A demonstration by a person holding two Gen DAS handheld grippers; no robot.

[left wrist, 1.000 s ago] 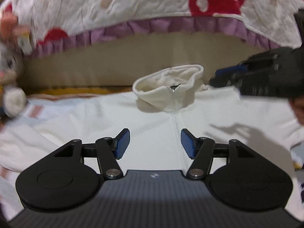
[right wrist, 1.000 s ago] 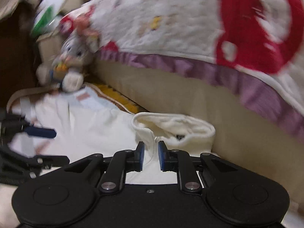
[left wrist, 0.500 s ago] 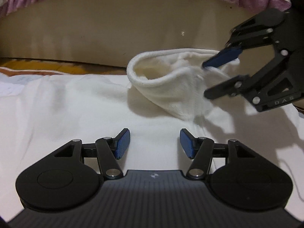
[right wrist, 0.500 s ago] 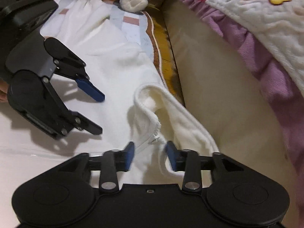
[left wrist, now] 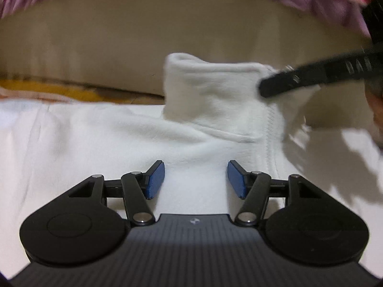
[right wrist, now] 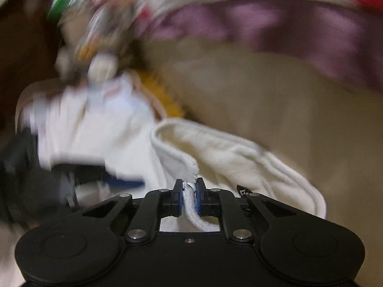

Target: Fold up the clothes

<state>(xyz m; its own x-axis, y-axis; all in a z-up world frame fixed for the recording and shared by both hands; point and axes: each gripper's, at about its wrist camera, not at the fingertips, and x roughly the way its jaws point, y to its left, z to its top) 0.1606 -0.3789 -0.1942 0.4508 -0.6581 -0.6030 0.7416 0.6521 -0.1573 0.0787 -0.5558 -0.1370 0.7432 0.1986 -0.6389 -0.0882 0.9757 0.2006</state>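
So the white fleece top (left wrist: 134,138) is lying spread out flat on the bed, right up against the beige side of the mattress (left wrist: 119,47), with its stand-up collar (left wrist: 210,88) poking up at the far edge. The right gripper (right wrist: 189,198) has its blue pads clamped tight on the collar's front edge, right by the zipper, with a strip of white fabric squeezed between them. In the left wrist view that same gripper shows up as a blurry black finger (left wrist: 299,81) pressed into the collar's right side. The left gripper (left wrist: 196,179) is wide open, its blue pads (left wrist: 155,179) spread well apart, sitting low over the chest of the top with nothing in between. A quilt with a purple ruffle (right wrist: 263,31) hangs above the mattress. The right wrist view is pretty smeared, but there's a stuffed toy (right wrist: 103,55) off to the upper left, too blurry to make out much.
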